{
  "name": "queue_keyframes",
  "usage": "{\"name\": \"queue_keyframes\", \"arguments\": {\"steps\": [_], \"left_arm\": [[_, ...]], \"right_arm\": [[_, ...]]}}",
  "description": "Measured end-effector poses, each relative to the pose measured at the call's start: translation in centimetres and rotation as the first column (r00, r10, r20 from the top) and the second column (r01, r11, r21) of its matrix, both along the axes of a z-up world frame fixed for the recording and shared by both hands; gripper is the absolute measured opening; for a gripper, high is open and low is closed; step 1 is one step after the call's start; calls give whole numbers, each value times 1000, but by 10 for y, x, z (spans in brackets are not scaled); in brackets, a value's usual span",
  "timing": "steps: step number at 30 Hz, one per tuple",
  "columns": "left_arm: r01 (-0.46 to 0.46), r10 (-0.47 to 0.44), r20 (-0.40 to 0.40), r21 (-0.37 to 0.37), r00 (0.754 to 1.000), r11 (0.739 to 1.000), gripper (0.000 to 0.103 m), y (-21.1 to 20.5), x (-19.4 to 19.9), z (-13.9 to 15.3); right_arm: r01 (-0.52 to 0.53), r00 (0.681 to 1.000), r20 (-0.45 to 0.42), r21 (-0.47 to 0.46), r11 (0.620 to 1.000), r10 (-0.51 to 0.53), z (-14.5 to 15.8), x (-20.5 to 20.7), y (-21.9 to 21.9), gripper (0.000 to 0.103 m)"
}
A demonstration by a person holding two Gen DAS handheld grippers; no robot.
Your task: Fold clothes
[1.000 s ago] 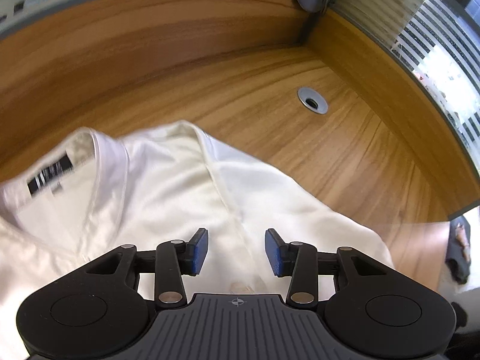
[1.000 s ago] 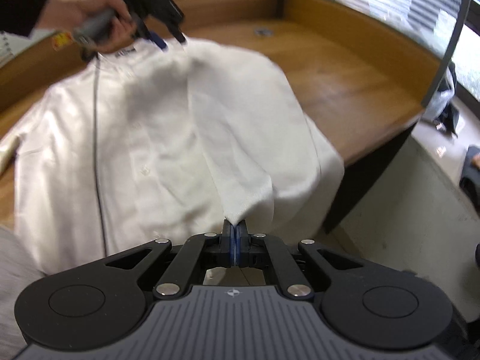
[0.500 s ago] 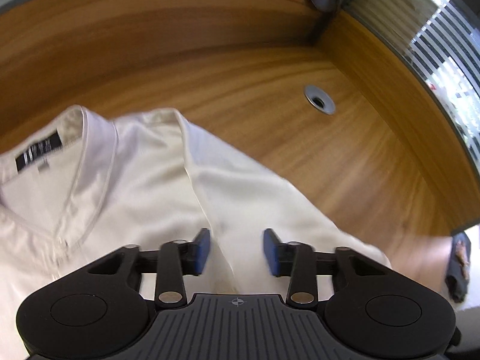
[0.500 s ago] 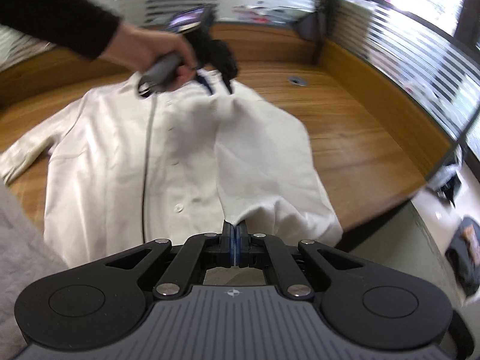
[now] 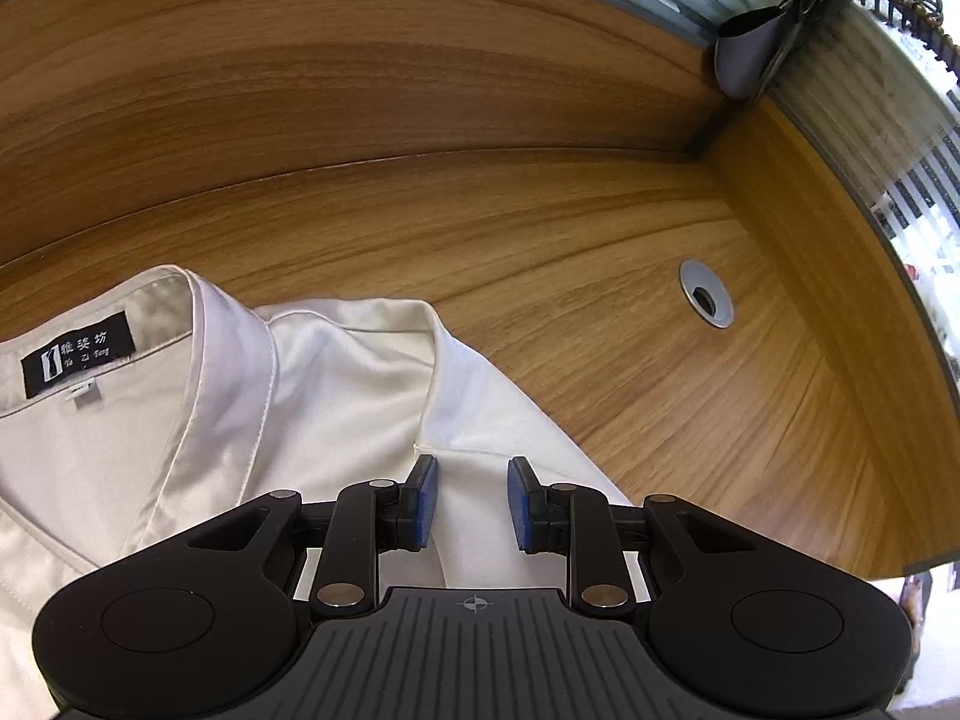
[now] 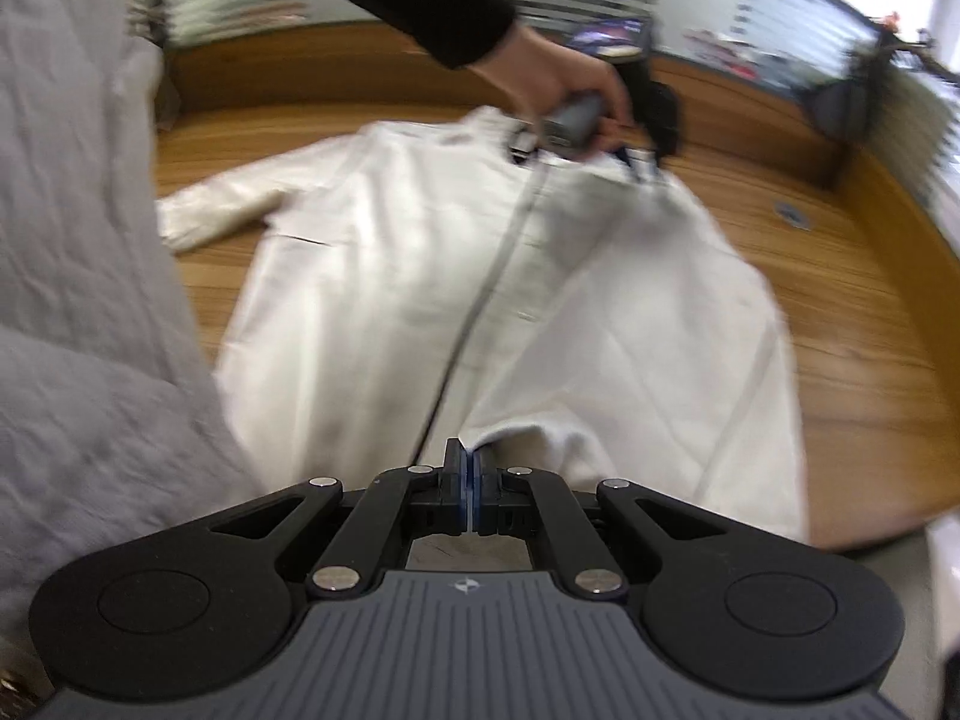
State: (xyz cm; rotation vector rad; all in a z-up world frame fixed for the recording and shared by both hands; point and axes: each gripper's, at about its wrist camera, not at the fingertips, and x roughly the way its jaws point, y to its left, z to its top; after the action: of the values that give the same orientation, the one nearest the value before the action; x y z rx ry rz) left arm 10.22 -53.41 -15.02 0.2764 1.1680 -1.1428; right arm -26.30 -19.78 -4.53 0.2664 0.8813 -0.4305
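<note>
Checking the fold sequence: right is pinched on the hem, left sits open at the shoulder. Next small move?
Probably close the left gripper on the shoulder fabric of the white shirt: its jaws stand apart over the cloth, while the right gripper already clamps the hem. Both corners held, the side can fold.

An office: a wooden corner desk (image 5: 540,228) with a cable grommet (image 5: 706,293), ringed by striped glass partitions (image 5: 900,138)

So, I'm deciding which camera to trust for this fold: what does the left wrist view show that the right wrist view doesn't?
Only the left wrist view: the black collar label, readable, and the left gripper open over the shoulder seam.

Only the right wrist view: the whole white shirt with one sleeve spread out, the person's hand, and the right gripper shut on the hem.

Both: the shirt, the wooden desk and its cable grommet.
</note>
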Motion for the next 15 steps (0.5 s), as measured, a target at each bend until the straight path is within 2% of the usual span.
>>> {"name": "queue_keyframes", "arguments": {"steps": [1, 2, 3, 5, 8, 15], "left_arm": [[7, -7, 2, -1, 1000, 1000, 27, -1, 0, 0], [14, -14, 3, -2, 1000, 1000, 27, -1, -1, 0], [21, -21, 4, -3, 1000, 1000, 27, -2, 0, 0], [30, -30, -1, -8, 1000, 1000, 27, 0, 2, 1], [31, -31, -23, -19, 999, 999, 27, 3, 9, 2], [49, -53, -75, -57, 996, 997, 27, 12, 24, 9]], "right_arm": [[-11, 1000, 3, 10, 1000, 11, 0, 2, -2, 3], [-19, 1000, 0, 17, 1000, 19, -1, 4, -4, 7], [-27, 1000, -3, 24, 999, 27, -1, 6, -7, 19], [-29, 1000, -1, 19, 999, 29, 1, 5, -11, 28], [7, 1000, 17, 18, 1000, -8, 7, -5, -25, 29], [166, 986, -26, -50, 985, -168, 3, -36, -75, 29]]}}
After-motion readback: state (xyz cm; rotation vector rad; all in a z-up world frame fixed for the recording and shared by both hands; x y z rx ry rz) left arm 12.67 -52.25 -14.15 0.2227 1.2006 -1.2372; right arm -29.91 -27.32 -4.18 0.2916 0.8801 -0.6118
